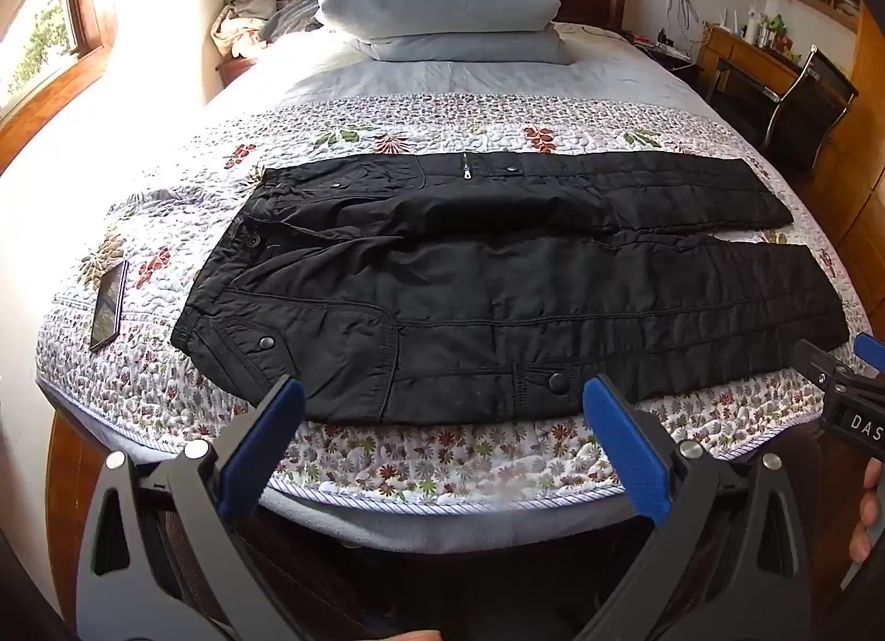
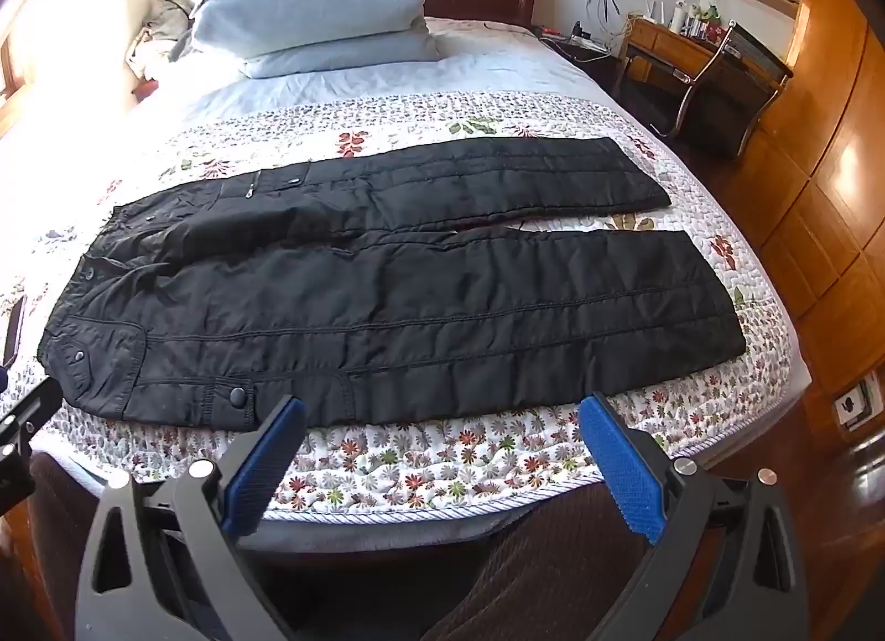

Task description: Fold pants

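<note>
pants (image 1: 498, 287) black, unfolded, flat across floral quilt (image 1: 387, 464), waist toward phone (image 1: 109, 305), legs side by side, slightly parted at hems. left gripper (image 1: 442, 392) above quilt's near edge, jaws wide, nothing between. right gripper (image 2: 442, 414) likewise. phone on quilt beside waistband.

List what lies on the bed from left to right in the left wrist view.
Phone → black pants: waistband at the left, leg cuffs at the right.
</note>
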{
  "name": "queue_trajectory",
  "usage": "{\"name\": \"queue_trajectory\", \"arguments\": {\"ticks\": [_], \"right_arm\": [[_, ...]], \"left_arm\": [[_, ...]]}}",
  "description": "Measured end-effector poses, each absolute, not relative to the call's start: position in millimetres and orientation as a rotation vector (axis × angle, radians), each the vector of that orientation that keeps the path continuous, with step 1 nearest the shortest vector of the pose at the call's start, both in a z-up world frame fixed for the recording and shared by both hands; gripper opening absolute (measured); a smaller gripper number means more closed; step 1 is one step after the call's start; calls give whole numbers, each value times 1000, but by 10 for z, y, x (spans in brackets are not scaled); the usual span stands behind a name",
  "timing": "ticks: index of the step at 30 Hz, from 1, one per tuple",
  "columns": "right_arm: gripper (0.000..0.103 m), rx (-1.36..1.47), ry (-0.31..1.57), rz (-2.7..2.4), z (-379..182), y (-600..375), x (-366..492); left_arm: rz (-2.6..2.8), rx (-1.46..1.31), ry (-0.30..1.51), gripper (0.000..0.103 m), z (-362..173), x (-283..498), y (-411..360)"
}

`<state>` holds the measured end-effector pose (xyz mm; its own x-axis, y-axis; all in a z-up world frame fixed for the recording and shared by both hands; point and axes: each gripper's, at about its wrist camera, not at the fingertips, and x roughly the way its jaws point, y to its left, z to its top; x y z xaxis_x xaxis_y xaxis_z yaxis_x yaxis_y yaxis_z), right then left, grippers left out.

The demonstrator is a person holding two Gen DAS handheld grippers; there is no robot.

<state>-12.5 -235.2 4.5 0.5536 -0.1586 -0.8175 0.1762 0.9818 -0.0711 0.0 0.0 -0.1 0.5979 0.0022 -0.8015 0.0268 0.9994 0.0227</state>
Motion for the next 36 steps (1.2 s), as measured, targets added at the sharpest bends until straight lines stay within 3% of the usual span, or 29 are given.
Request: {"name": "queue_trajectory", "arguments": {"ticks": [36], "right_arm": [[100,44,973,-187,-11,-2363,-98]], "left_arm": [[-4,67,910,101,39,34,8]]}}
